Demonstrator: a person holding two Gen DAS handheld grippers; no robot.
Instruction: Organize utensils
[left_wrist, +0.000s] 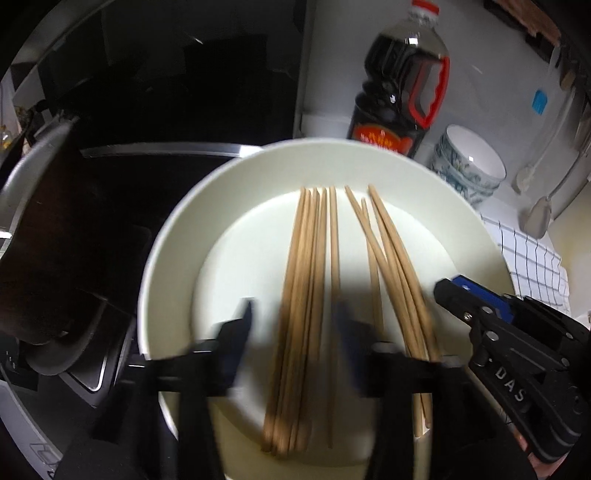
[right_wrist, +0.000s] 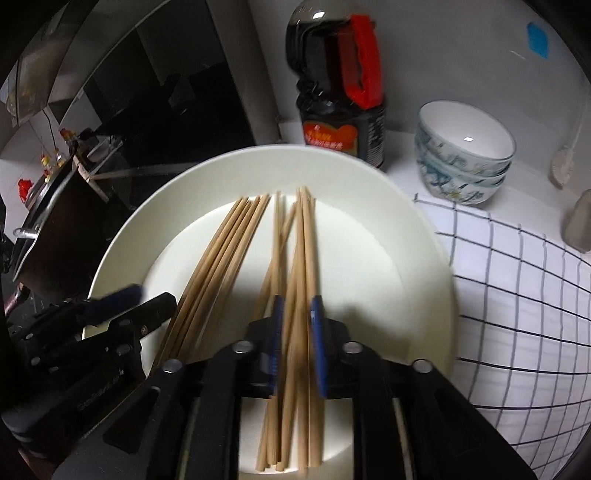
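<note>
**Both grippers poised over chopsticks on a white plate**

Left gripper (left_wrist: 293, 321) angled steeply down over the plate (left_wrist: 173, 236), jaws spread wide, straddling the left chopstick bundle (left_wrist: 303, 295) without pressing on it; fingers (left_wrist: 242, 325) smeared by blur. Right gripper (right_wrist: 295, 325) tilted down likewise, jaws parted only narrowly, blue pads (right_wrist: 317, 332) flanking the right chopstick bundle (right_wrist: 299, 258); a slim gap visible on either side, so no firm clamp evident. Each tool seen from the other's camera: right gripper (left_wrist: 458, 291) just to the right of the left one, at the plate's rim.

Both bundles lying flat on the plate, running straight ahead from the fingers, near ends toward the cameras, the two groups fanned slightly apart.

Ahead of the tools, beyond the plate: dark sauce bottle (right_wrist: 340, 96) with red handle, standing upright. Ahead and right: stacked patterned bowls (right_wrist: 465, 155) on a pale counter. Right of the right gripper: white checked cloth (right_wrist: 517, 314), partly under the plate's edge. Left of the left gripper: dark pot (left_wrist: 55, 236) on a black cooktop.

Chopstick count unclear through blur. Bottle label unreadable. Pale utensils at far right cut off by the frame edge.
</note>
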